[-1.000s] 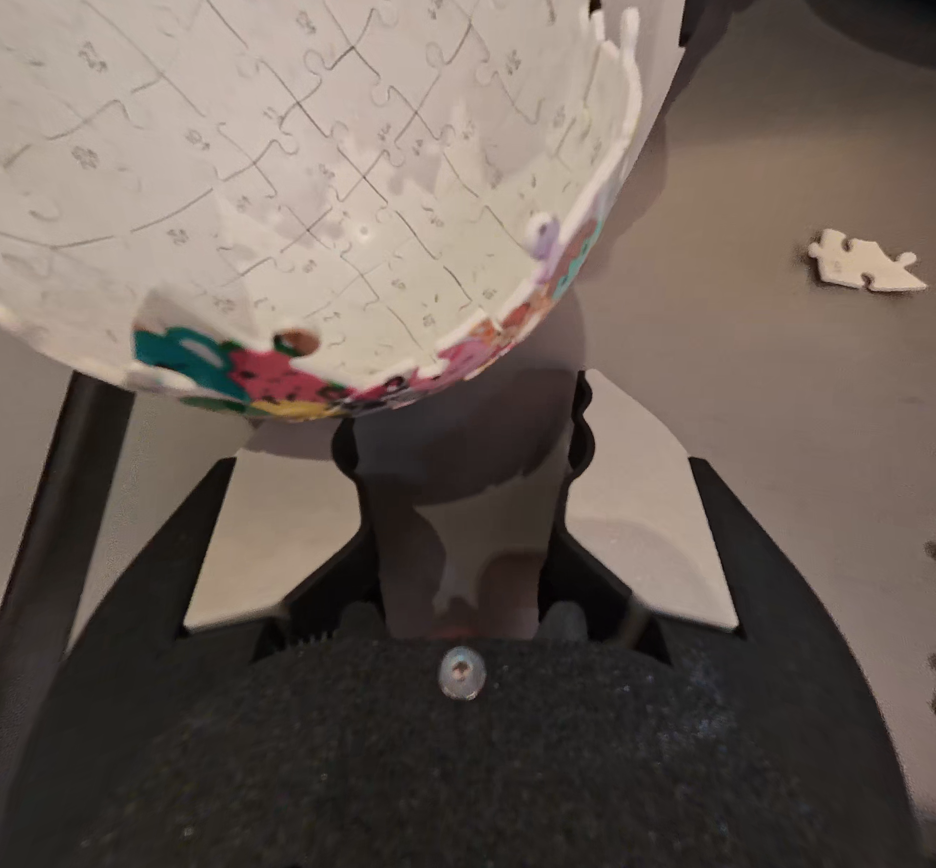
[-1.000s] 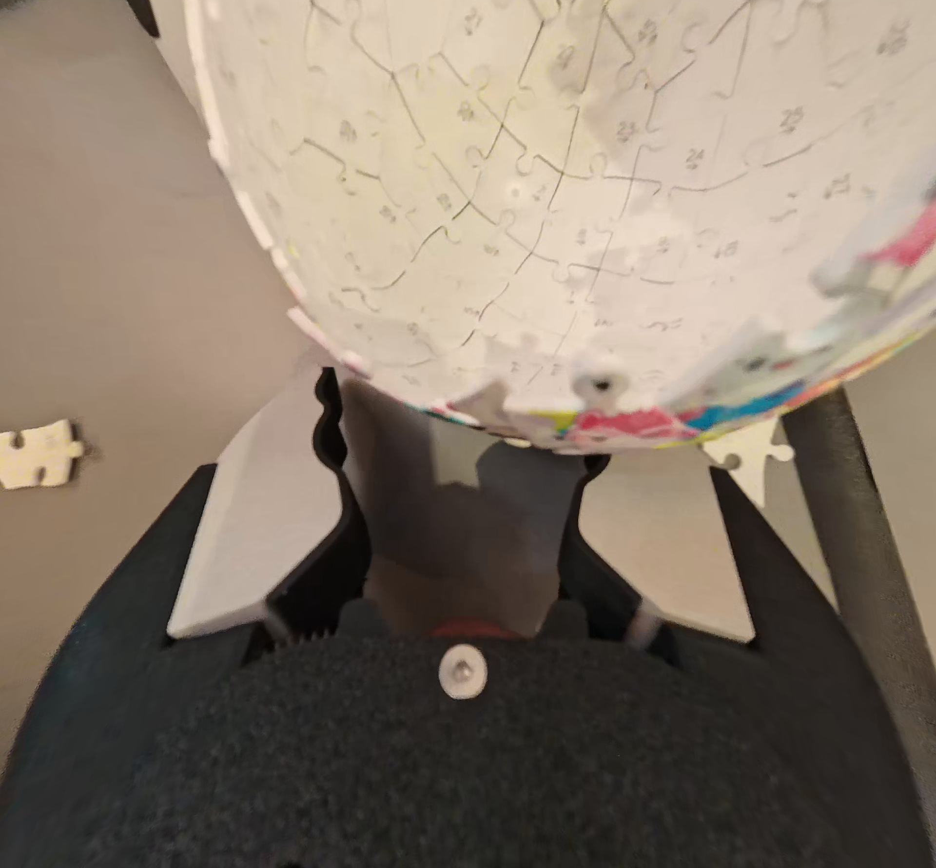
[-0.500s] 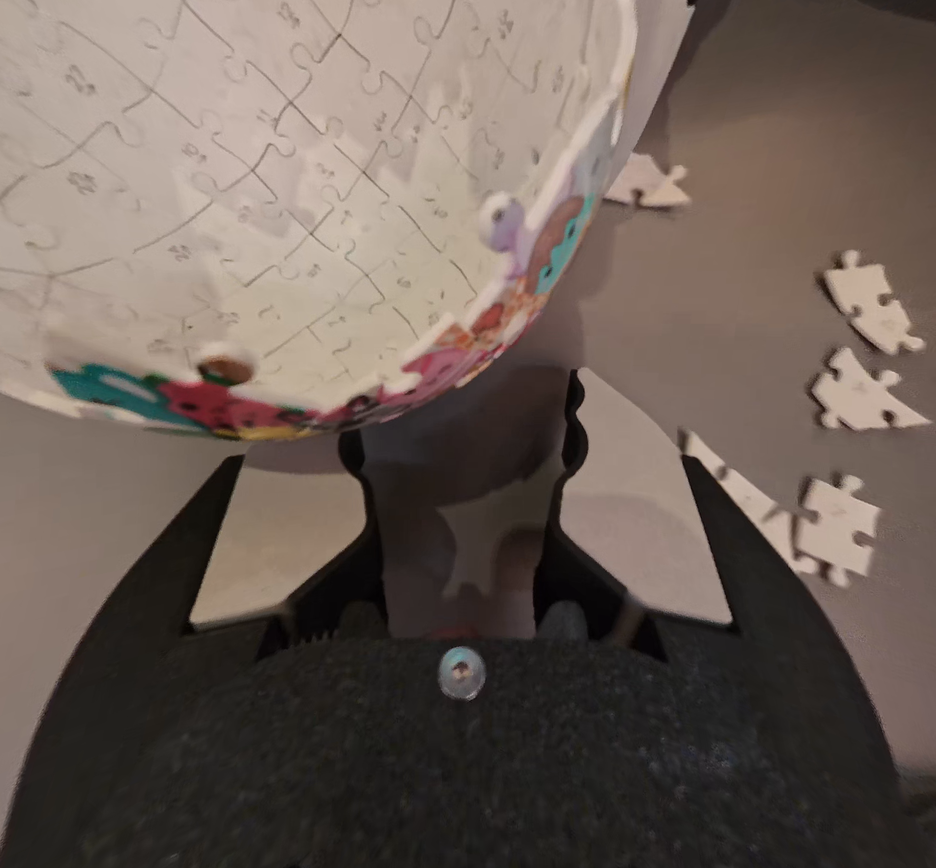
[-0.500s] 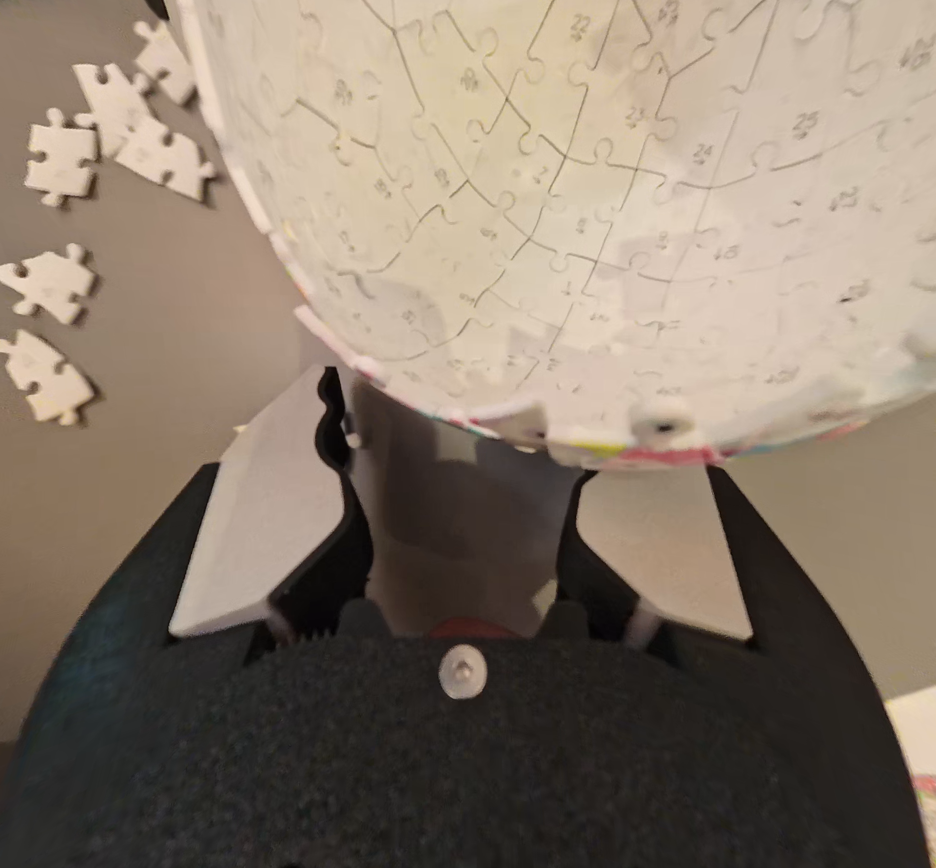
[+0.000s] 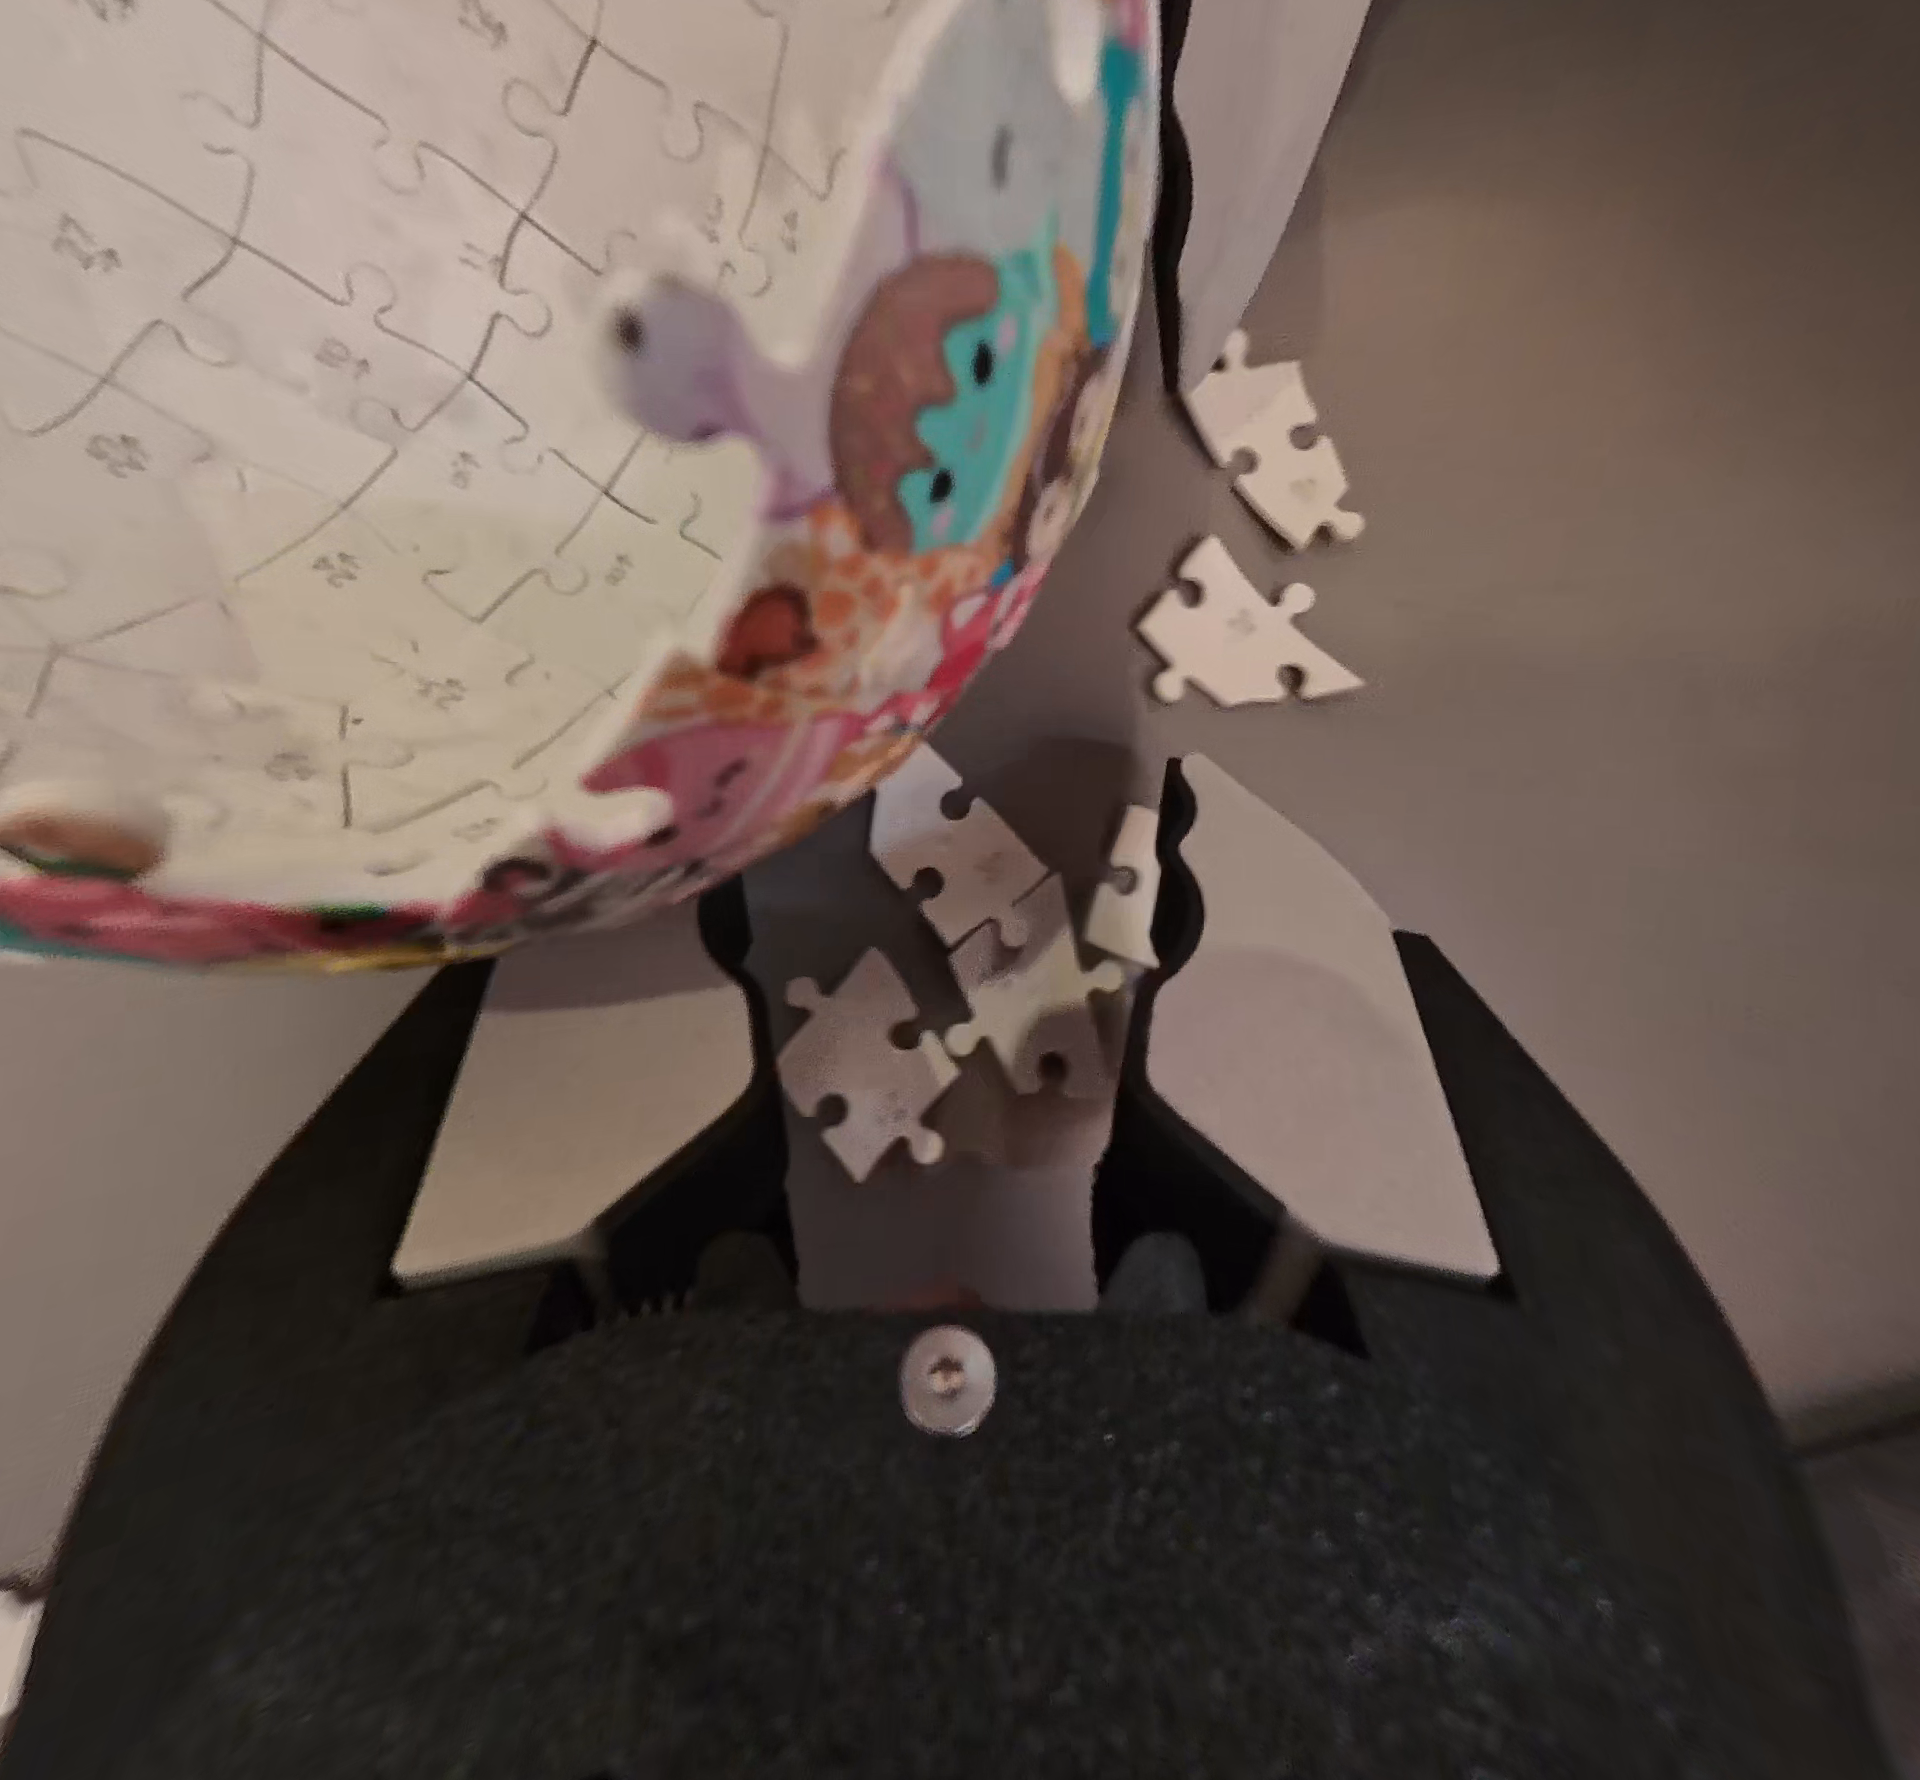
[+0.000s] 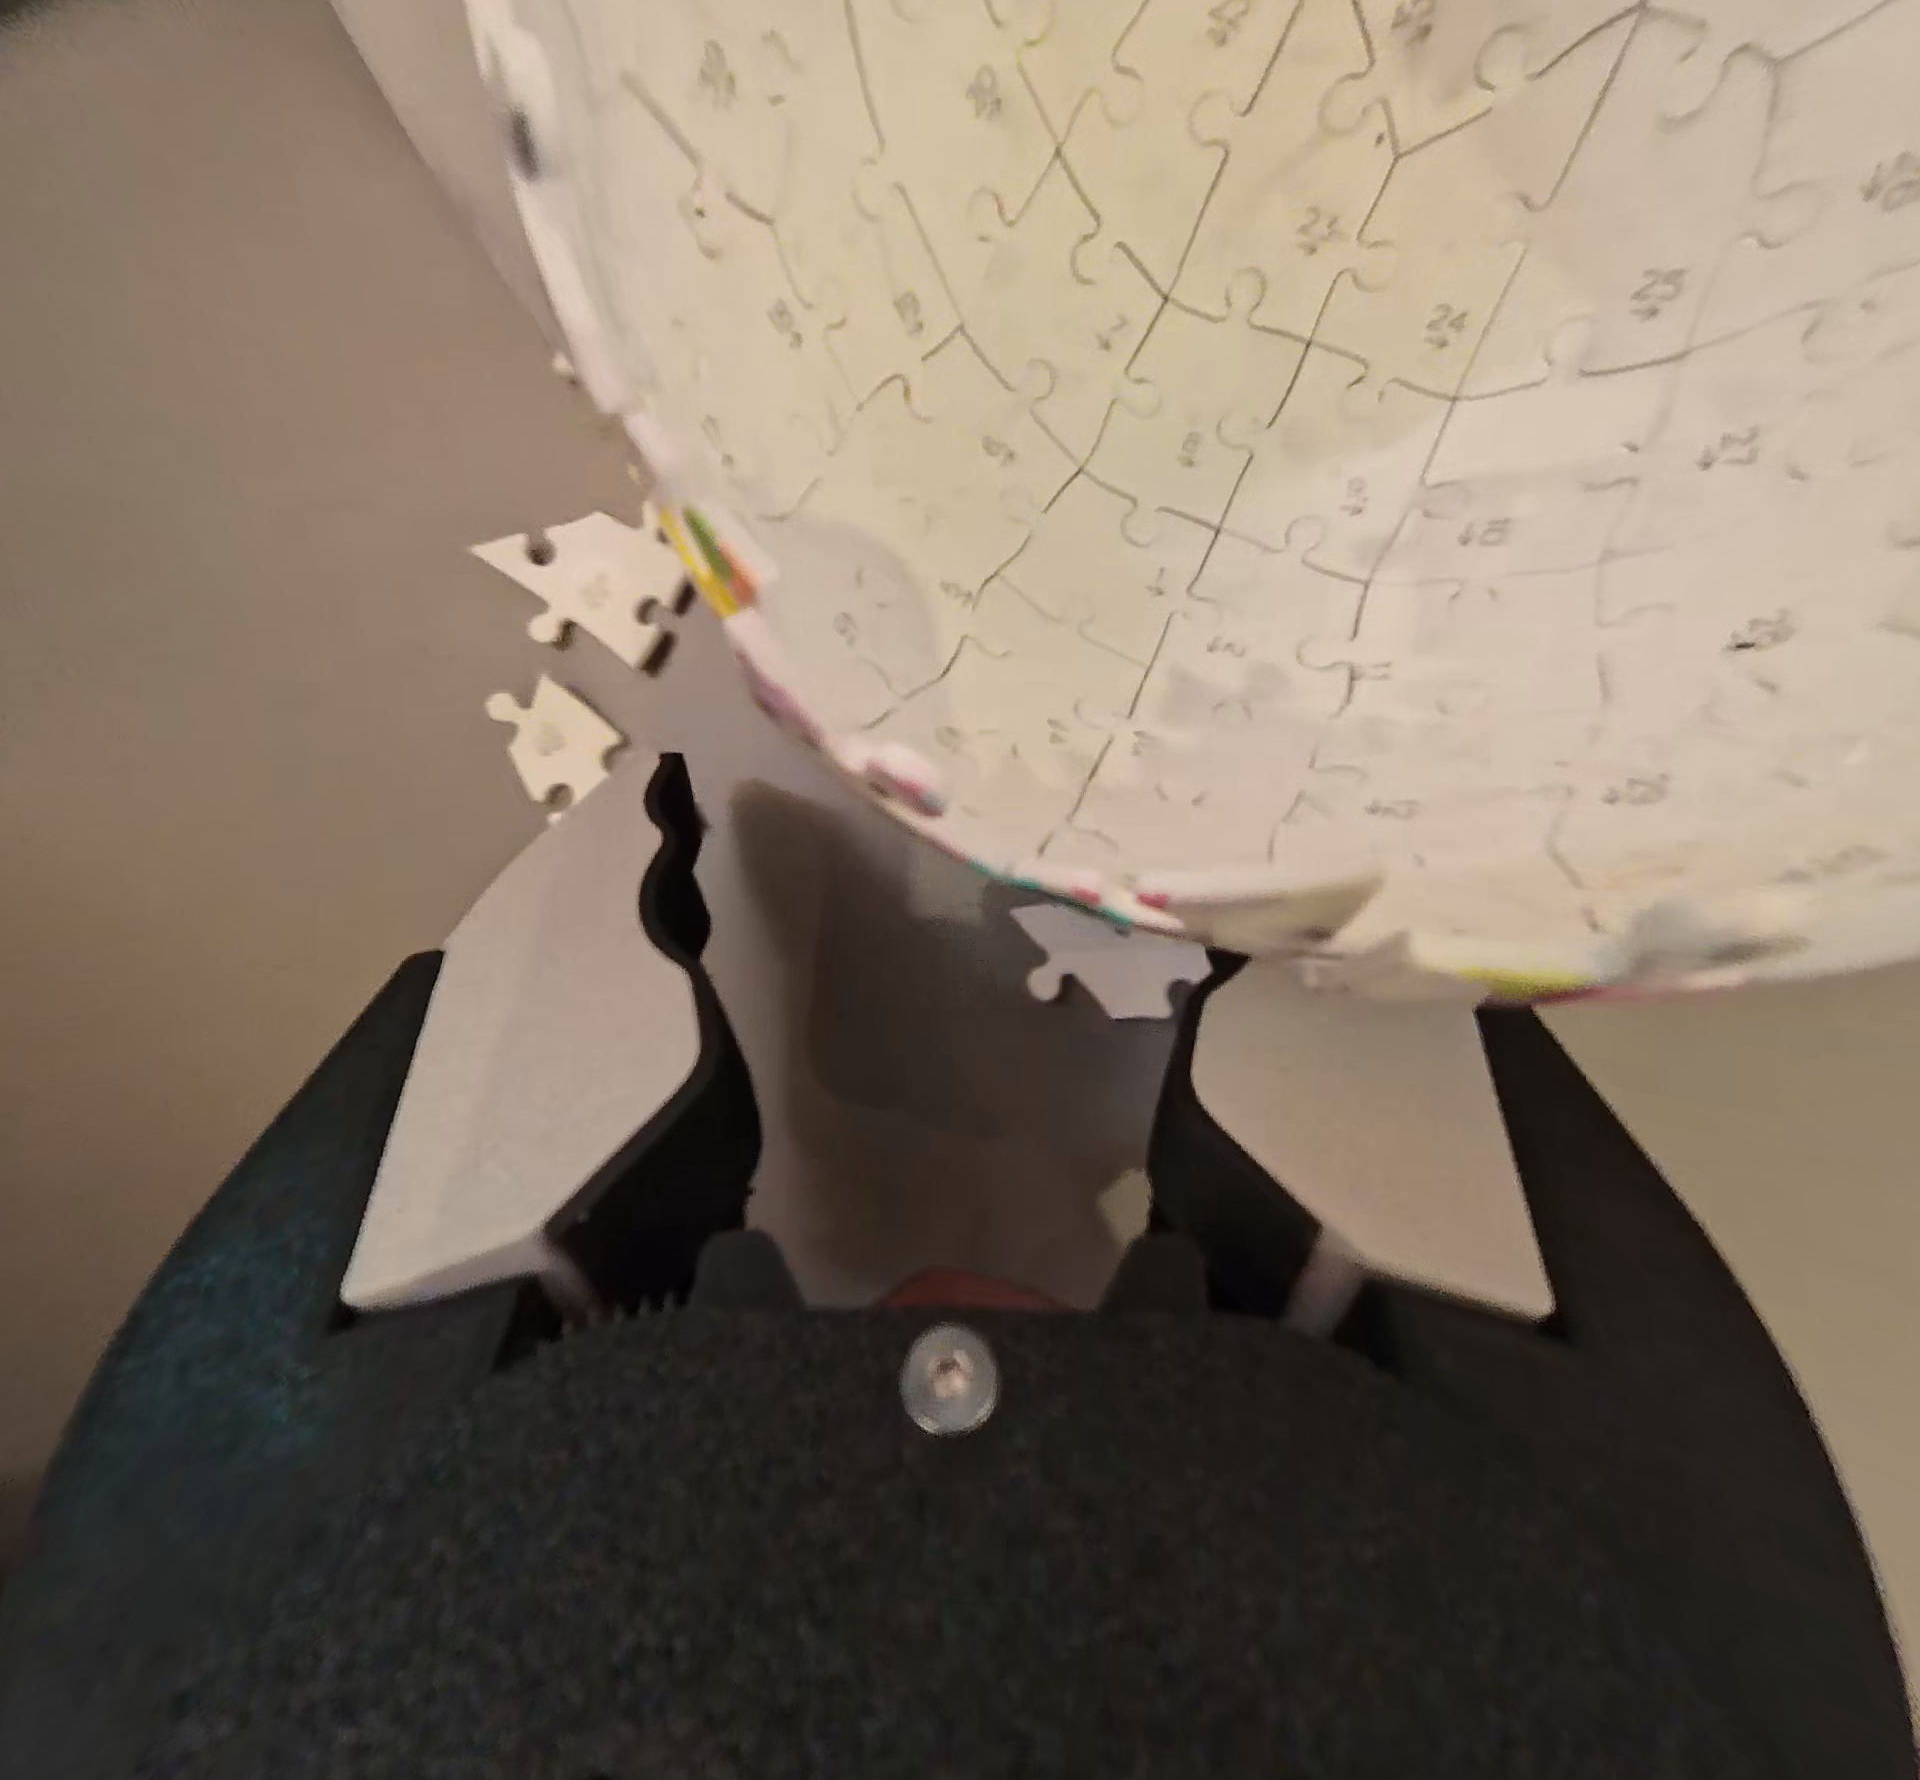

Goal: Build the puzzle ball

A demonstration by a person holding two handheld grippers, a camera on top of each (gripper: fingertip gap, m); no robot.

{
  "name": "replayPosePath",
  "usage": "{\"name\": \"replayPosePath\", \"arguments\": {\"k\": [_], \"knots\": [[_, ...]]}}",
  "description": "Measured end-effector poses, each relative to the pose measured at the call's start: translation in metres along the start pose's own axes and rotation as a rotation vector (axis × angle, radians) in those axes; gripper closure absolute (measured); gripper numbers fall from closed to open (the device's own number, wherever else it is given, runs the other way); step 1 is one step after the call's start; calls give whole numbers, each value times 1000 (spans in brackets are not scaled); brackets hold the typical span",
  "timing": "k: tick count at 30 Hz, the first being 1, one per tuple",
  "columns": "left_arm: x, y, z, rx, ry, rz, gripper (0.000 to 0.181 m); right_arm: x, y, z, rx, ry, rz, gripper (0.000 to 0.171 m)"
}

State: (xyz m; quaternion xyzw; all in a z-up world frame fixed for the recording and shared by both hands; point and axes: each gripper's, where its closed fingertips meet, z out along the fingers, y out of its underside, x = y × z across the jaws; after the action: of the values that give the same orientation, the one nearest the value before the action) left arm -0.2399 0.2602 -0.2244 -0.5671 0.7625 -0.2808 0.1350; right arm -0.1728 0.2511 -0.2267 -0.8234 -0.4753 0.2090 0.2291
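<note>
Left wrist view, nearest the lens: the left gripper [image 5: 951,857], its two fingers spread apart with nothing between them, hangs over the grey bench [image 5: 1662,587]. Through the gap between the fingers lies a small heap of loose puzzle pieces [image 5: 966,982], blank side up, some overlapping. Just above the fingertips, filling the upper left of the view, is the puzzle ball [image 5: 416,328], a partly built shell seen from its pale, numbered inner face, with a strip of the coloured printed outer face along its open rim (the rim is blurred, so its exact outline cannot be made out). Farther off, two single pieces [image 5: 1242,634] lie on the bench beside the ball, and beyond them a finger of the other gripper [image 5: 1268,120] rises beside the ball's rim. Right wrist view, nearest the lens: the right gripper [image 6: 945,857] is likewise spread wide and grasps nothing; whether either gripper touches the shell cannot be told. One piece [image 6: 1117,961] lies near its fingertip under the shell's lower edge. The shell [image 6: 1247,380] fills the upper right; two more pieces [image 6: 592,587] lie on the bench just beside its left rim.
</note>
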Motion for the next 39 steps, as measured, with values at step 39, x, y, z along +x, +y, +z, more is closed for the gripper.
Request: {"name": "replayPosePath", "arguments": {"k": [39], "knots": [[17, -1, -42, 224, -376, -74, 82, -23, 1, -31, 253, 425, -96, 65]]}}
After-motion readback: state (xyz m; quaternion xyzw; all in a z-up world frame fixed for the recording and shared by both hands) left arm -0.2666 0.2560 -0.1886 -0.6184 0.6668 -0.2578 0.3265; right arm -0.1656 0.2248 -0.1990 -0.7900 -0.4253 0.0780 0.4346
